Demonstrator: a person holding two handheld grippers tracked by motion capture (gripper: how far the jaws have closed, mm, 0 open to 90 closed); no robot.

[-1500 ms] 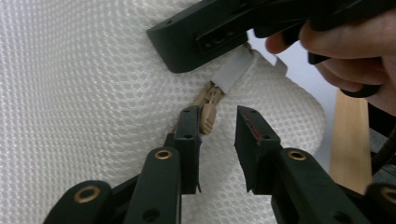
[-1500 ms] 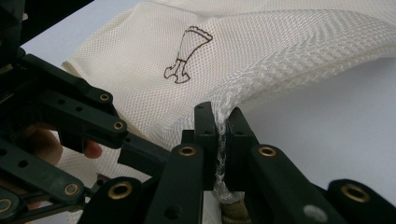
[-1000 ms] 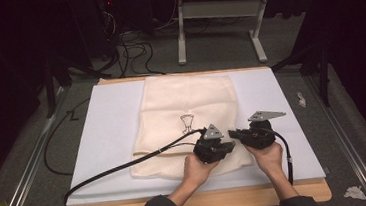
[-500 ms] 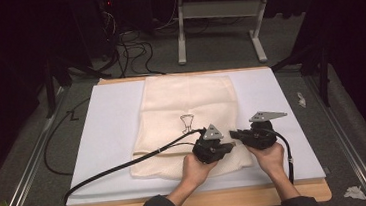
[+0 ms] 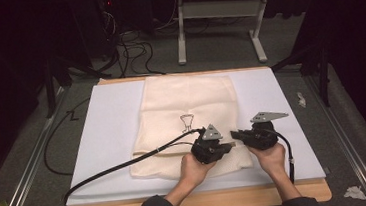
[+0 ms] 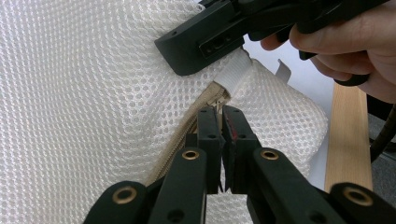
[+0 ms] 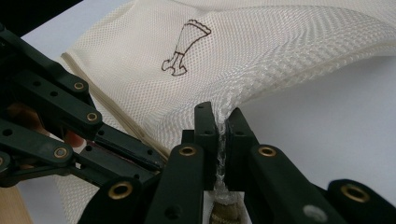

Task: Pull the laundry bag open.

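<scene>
A cream mesh laundry bag [image 5: 186, 107] with a small brown drawing [image 5: 186, 121] lies flat on a white sheet [image 5: 108, 129]. Both grippers meet at its near right corner. My left gripper [image 5: 230, 147] points right and is shut on the zipper pull [image 6: 218, 106]. The beige zipper [image 6: 180, 140] runs away down-left, and a white fabric tab [image 6: 236, 70] sits just beyond the jaws. My right gripper [image 5: 234, 134] points left and is shut on a pinched fold of the bag's mesh [image 7: 223, 119], lifting that edge slightly. The two sets of jaws almost touch.
The sheet covers a wooden table, whose front edge [image 5: 195, 203] shows below the hands. A thick black cable [image 5: 126, 163] trails left from the left gripper across the sheet. A white desk frame [image 5: 219, 24] and loose cables stand on the floor beyond.
</scene>
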